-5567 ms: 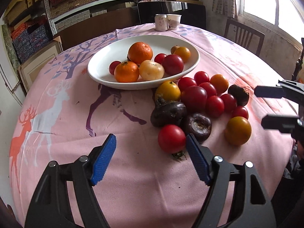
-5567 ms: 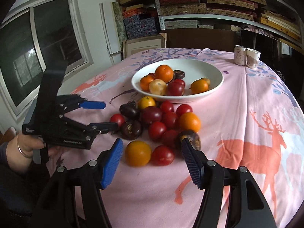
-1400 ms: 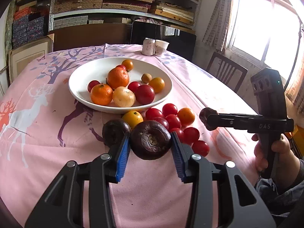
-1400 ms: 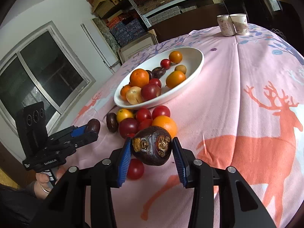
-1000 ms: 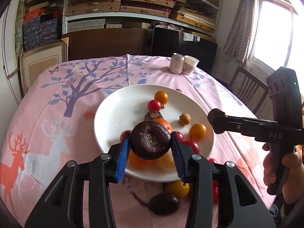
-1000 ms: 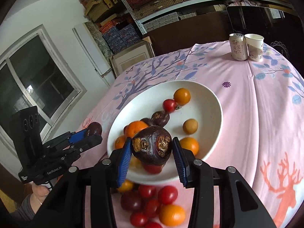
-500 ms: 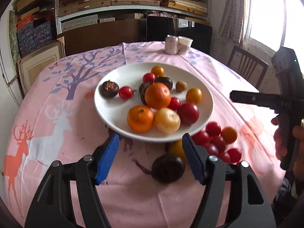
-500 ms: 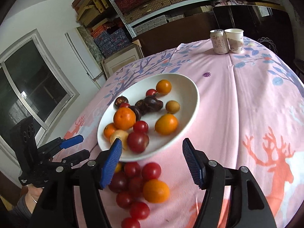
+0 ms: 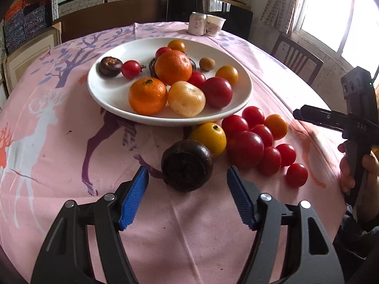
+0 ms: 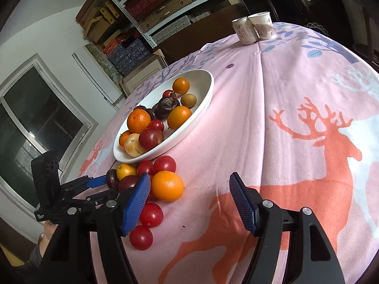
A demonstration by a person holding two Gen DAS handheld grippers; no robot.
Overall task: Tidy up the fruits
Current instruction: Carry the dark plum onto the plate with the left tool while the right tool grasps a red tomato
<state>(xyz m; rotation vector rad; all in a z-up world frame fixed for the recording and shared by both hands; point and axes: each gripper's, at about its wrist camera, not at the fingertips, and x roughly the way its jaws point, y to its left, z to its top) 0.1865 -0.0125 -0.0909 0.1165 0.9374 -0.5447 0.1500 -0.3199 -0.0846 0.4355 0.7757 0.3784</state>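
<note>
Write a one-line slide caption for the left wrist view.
Open left gripper approaches a dark round fruit on the pink tablecloth, just short of a white plate of fruit.

Left gripper (image 9: 187, 197): jaws apart, just opened, blue pads clear of anything; pitched steeply down toward desk (image 9: 71, 142). Right gripper (image 10: 189, 201): jaws likewise apart, widened further just now, nothing between pads; angled down less steeply. Right hand (image 9: 360, 175) at 3 o'clock in left view, wrapped round grip. Left hand (image 10: 47, 234) at 8 o'clock in right view, mostly hidden, probably gripping handle.
</note>
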